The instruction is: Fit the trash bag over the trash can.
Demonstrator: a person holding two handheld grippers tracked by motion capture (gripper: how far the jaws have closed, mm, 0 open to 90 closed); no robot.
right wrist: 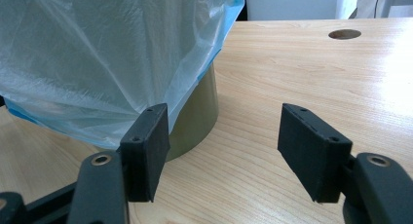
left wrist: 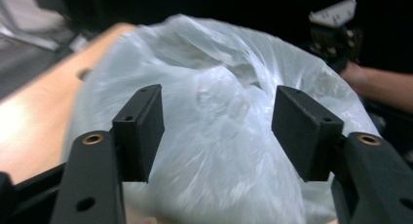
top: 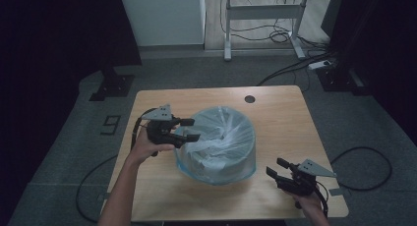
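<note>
One bag [top: 219,137] over one bin [right wrist: 195,112]; two tongs gaping.

Bin [right wrist: 195,117] mostly hidden under bag [right wrist: 97,53].

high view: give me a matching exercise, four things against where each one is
Things:
1. left claw
2. right claw
3. plastic bag
4. round hole

Places:
A. draped over the bin in the middle of the table
B. open, low over the near right corner
C. in the tabletop near the far edge
D. open, at the bag's left rim

Pairs: 1-D, 2-B, 3-A, 4-C
</note>
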